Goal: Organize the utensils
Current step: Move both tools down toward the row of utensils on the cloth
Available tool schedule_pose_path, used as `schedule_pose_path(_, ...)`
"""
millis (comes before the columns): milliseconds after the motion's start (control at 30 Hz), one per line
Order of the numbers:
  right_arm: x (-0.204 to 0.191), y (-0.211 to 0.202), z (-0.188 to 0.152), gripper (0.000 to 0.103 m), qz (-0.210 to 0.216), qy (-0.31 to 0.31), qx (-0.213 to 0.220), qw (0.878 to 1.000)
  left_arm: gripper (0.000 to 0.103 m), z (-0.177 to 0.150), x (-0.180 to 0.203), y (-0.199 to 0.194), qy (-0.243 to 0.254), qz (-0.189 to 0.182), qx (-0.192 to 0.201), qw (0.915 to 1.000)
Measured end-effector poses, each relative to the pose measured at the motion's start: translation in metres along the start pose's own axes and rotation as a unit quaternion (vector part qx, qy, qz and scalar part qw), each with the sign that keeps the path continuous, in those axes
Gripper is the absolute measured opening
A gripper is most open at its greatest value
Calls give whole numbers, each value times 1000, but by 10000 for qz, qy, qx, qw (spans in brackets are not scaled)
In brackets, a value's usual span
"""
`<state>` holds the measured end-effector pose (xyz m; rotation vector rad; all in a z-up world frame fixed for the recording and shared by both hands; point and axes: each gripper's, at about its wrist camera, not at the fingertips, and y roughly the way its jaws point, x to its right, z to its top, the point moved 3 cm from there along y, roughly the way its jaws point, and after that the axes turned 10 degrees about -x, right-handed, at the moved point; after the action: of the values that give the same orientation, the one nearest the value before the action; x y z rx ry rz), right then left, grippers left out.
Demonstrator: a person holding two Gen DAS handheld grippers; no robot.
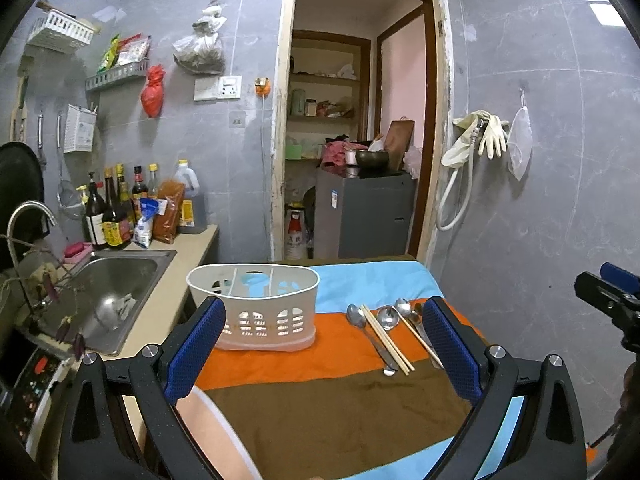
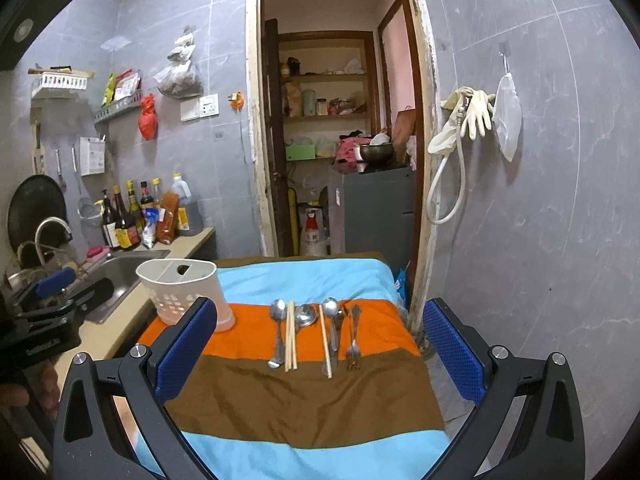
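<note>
A white plastic utensil caddy [image 1: 256, 312] with dividers stands on the striped cloth at the left; it also shows in the right wrist view [image 2: 184, 292]. To its right lie metal spoons [image 2: 277, 332], wooden chopsticks [image 2: 291, 336], a small ladle [image 2: 305, 315] and a fork [image 2: 353, 340] in a row on the orange stripe. In the left wrist view the spoons [image 1: 356, 316] and chopsticks [image 1: 386, 338] lie between my fingers. My left gripper [image 1: 324, 320] is open and empty, above the cloth. My right gripper [image 2: 320, 320] is open and empty, short of the utensils.
The table carries a blue, orange and brown cloth [image 2: 304, 400]. A steel sink [image 1: 104, 292] with a tap and sauce bottles [image 1: 116, 216] is on the left counter. A doorway [image 2: 336, 140] lies behind the table. A grey tiled wall [image 2: 540, 200] with hanging gloves is at the right.
</note>
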<state>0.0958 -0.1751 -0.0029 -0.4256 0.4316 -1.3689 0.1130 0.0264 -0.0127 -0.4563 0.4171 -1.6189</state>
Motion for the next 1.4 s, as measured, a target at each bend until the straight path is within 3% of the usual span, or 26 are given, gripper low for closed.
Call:
schedule_pose_path(267, 29, 32, 16, 103, 28, -175, -241, 9996, 97, 8, 16, 47, -170, 7, -472, 9987)
schedule_pose_path(500, 61, 97, 20, 103, 153, -313, -634, 9974, 96, 9, 33, 107, -219, 165, -845, 9960)
schedule_pose_path(733, 92, 165, 19, 101, 571, -209, -981, 9933, 95, 6, 43, 169, -169, 145, -1151, 9931)
schedule_pose_path(800, 97, 183, 17, 96, 683, -197, -1070, 9917, 92, 5, 43, 185, -132, 138, -1238, 9921)
schedule_pose_path(1033, 107, 234, 12, 77, 1112, -234, -1429, 9832, 63, -2, 40, 237, -153, 80, -1624, 9866)
schedule_pose_path(1167, 106, 258, 9, 61, 1309, -346, -1624, 9774, 48, -4, 41, 264, -121, 131, -1804, 9834)
schedule_pose_path(1400, 101, 293, 3, 45, 1551, -462, -1910, 9682, 37, -5, 34, 302, -187, 244, -1979, 9797)
